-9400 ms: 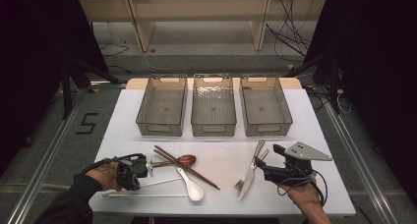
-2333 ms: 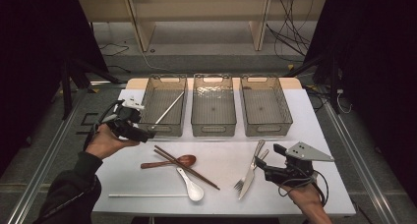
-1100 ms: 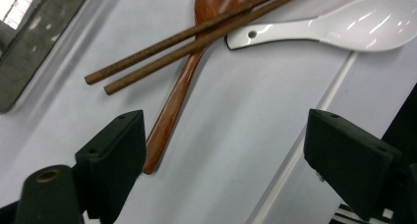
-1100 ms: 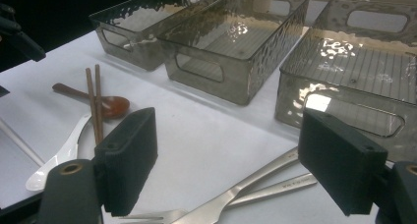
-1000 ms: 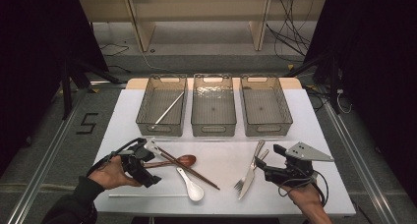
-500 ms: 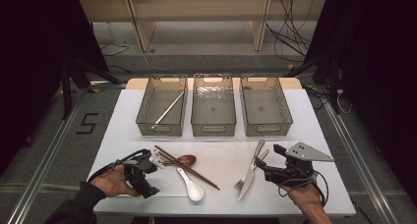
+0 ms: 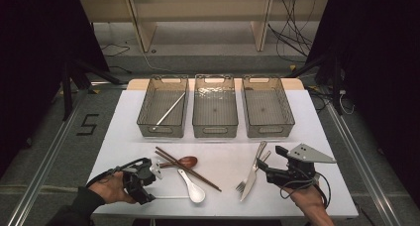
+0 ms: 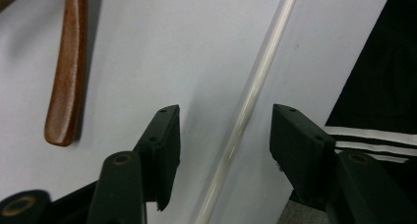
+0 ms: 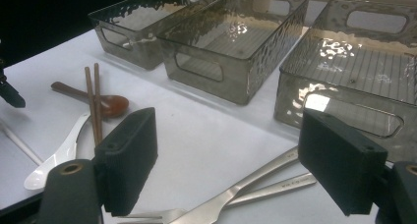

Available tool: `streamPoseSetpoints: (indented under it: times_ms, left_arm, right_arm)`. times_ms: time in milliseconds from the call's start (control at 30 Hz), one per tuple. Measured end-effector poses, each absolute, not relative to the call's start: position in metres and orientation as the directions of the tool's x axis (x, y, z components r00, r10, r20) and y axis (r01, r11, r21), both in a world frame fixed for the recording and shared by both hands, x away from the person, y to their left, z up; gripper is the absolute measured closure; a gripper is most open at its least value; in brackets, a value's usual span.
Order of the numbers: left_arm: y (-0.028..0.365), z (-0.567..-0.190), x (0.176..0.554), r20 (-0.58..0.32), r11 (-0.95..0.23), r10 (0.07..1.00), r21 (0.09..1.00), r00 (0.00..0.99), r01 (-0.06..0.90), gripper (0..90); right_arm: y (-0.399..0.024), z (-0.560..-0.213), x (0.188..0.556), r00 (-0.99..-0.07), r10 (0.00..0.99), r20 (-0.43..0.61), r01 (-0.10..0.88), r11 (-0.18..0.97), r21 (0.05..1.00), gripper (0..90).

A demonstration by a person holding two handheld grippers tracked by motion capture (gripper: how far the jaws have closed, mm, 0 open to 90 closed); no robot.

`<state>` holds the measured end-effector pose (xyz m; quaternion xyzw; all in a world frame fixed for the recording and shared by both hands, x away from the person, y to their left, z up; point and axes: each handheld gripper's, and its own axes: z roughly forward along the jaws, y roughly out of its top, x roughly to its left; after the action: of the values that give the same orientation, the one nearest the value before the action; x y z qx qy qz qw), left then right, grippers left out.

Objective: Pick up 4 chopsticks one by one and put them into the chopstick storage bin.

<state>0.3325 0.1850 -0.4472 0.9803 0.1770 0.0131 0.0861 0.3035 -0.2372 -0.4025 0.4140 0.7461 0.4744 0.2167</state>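
Between the left gripper's (image 8: 223, 150) fingers (image 8: 163, 145), low on the white worktop (image 7: 223, 151), lies a thin clear rod (image 8: 251, 96), probably a drinking straw, though it is faint in the high view. These fingers have just been closing and now straddle the rod without pressing it, a gap showing on both sides. The rod sits nearer the far finger than the near one, so that finger could meet it first and roll it aside; being slim and smooth, it may also slip or flatten under a hard squeeze. The worktop edge is just beyond, so a nudge could send it off. The left hand (image 7: 106, 189) holds its gripper low and tipped down. The right gripper (image 7: 270, 169) rests beside the fork and knife (image 7: 250, 174), fingers spread and empty.
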Motion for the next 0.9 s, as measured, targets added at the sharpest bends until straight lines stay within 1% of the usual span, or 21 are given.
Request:
streamPoseSetpoints:
  times_ms: [133,200,433,833,900]
  left_arm:
    - [0.185,-0.451,0.331,-0.004,-0.927,0.346,0.15,0.938,0.343,50.0]
    - [0.186,-0.451,0.331,-0.01,-0.934,0.332,0.137,0.943,0.33,53.8]
    - [0.186,-0.454,0.332,-0.016,-0.94,0.317,0.129,0.948,0.316,62.1]
    - [0.185,-0.458,0.331,-0.029,-0.949,0.295,0.11,0.955,0.296,70.3]
    - [0.185,-0.458,0.331,-0.035,-0.955,0.28,0.094,0.959,0.282,71.9]
  right_arm:
    - [-0.237,-0.402,0.303,-0.565,0.822,0.069,0.41,0.207,0.888,23.9]
    - [-0.237,-0.402,0.303,-0.565,0.822,0.069,0.41,0.207,0.889,24.0]
    - [-0.237,-0.402,0.303,-0.565,0.822,0.065,0.408,0.21,0.889,24.1]
    - [-0.236,-0.403,0.303,-0.566,0.822,0.064,0.408,0.211,0.888,24.1]
    - [-0.236,-0.402,0.303,-0.565,0.822,0.065,0.409,0.21,0.888,24.1]
